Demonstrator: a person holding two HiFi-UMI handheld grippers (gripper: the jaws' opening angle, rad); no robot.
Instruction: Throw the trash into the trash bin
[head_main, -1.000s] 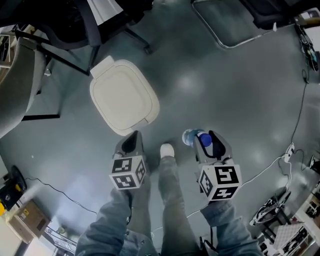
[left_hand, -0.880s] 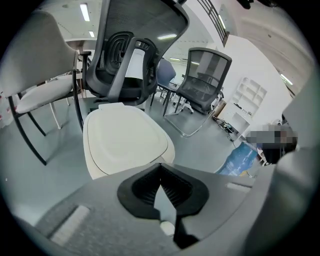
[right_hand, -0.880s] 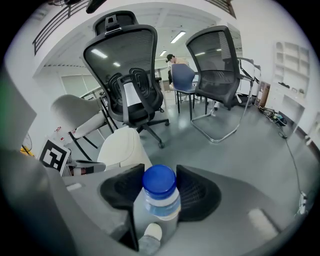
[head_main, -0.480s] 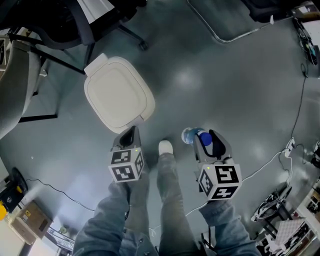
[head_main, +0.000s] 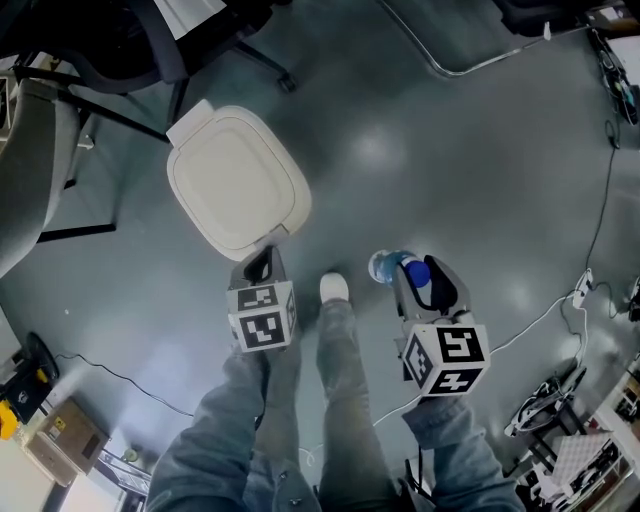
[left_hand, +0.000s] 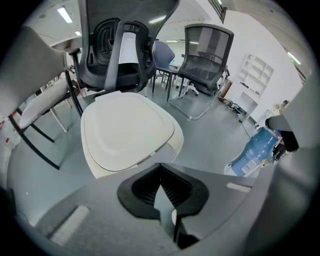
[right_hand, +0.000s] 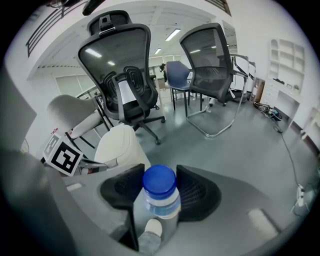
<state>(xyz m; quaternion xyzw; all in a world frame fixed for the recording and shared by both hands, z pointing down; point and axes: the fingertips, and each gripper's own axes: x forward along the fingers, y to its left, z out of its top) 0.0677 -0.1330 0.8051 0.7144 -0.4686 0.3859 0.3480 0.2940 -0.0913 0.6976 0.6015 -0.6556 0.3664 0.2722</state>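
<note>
A white trash bin (head_main: 238, 180) with its lid down stands on the grey floor, left of centre in the head view. My left gripper (head_main: 260, 265) hangs just before the bin's near edge, jaws shut with nothing in them; the left gripper view shows its tip (left_hand: 161, 172) right below the lid (left_hand: 127, 130). My right gripper (head_main: 422, 282) is shut on a clear plastic bottle (head_main: 392, 268) with a blue cap (right_hand: 159, 181) and a blue label (left_hand: 252, 152). It holds the bottle off to the right of the bin (right_hand: 120, 147).
Black office chairs (head_main: 150, 40) stand behind the bin, and a cantilever chair (left_hand: 205, 45) is further right. Cables (head_main: 590, 290) trail over the floor at the right. A person's white shoe (head_main: 334, 288) is between the grippers. A cardboard box (head_main: 55, 440) sits bottom left.
My left gripper has sunk and tipped closer to the bin's near edge. The right gripper with the bottle has stayed where it was.
</note>
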